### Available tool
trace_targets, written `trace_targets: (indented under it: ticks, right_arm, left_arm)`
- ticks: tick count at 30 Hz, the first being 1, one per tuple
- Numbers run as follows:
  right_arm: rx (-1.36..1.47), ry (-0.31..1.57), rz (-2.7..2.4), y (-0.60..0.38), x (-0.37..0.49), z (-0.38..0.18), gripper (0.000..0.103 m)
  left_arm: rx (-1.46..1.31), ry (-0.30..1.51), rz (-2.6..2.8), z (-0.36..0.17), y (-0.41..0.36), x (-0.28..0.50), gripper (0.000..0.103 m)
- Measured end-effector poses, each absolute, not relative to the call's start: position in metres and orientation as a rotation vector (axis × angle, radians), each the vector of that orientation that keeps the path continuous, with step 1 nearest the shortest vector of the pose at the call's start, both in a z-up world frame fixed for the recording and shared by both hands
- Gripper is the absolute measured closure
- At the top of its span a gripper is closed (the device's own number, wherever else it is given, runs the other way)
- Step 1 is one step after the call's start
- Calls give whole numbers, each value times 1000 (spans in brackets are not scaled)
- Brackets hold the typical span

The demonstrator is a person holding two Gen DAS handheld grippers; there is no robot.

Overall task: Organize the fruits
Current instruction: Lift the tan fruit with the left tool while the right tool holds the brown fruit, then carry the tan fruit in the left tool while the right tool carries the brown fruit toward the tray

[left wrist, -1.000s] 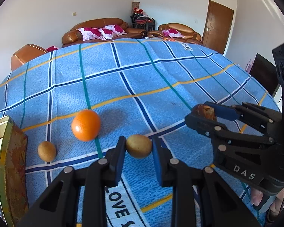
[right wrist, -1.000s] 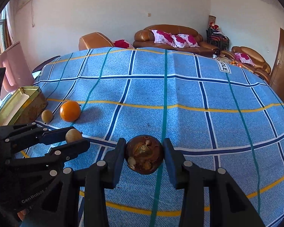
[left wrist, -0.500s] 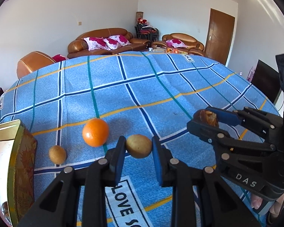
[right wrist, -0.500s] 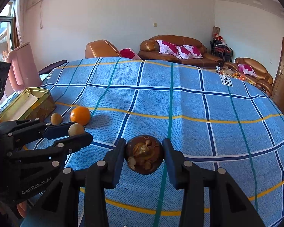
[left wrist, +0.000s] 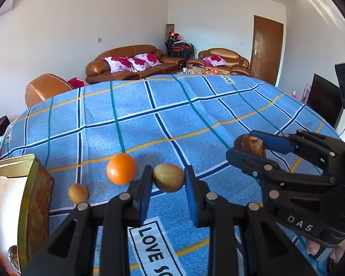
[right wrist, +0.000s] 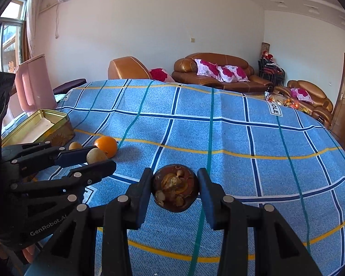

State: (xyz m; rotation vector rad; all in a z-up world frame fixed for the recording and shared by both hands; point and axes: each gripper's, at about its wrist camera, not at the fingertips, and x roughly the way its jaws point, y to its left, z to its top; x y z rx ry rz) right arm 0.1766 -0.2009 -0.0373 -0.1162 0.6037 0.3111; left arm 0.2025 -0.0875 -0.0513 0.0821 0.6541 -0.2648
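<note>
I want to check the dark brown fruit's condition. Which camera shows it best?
The right wrist view: the dark brown fruit sits centred and close between the right gripper fingers. The left wrist view shows only a small side glimpse.

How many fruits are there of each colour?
Orange: 1, the orange on the cloth.
Yellow-brown: 2, one small fruit by the tin, one held fruit in the left gripper.
Dark brown: 1, the dark fruit in the right gripper.
Total: 4.
</note>
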Motion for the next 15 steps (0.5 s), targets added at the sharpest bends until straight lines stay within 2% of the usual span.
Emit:
trace_targets:
  ticks: [15]
  right_arm:
    - [-125,542,308,-200,166,-31,61]
  left_arm:
    - [77,592,-246,-45,-84,192,74]
